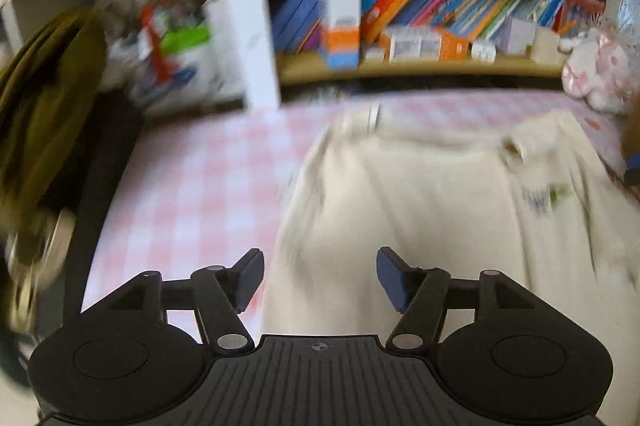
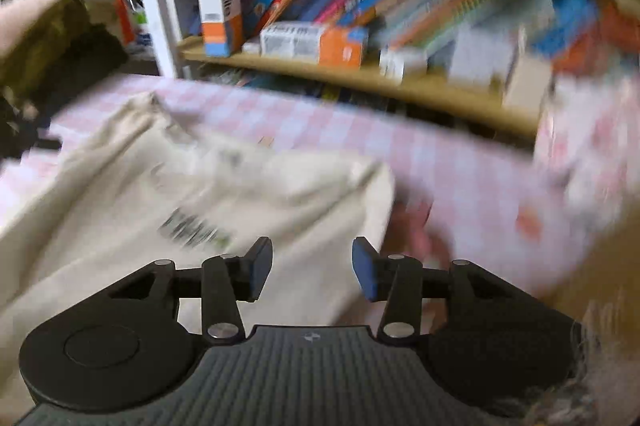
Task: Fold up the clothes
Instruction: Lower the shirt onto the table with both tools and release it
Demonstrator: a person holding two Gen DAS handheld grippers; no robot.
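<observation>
I saw the pink checked surface (image 1: 192, 186) in front of the bookshelf (image 1: 420, 66), and on it the cream garment (image 1: 400, 206) lay rumpled, its far edge toward that bookshelf. I could not tell whether it was folded once or only spread. My left hand-held gripper (image 1: 320, 276) hovered over its near edge, spread and empty; my right hand-held gripper (image 2: 312, 268) likewise.
</observation>
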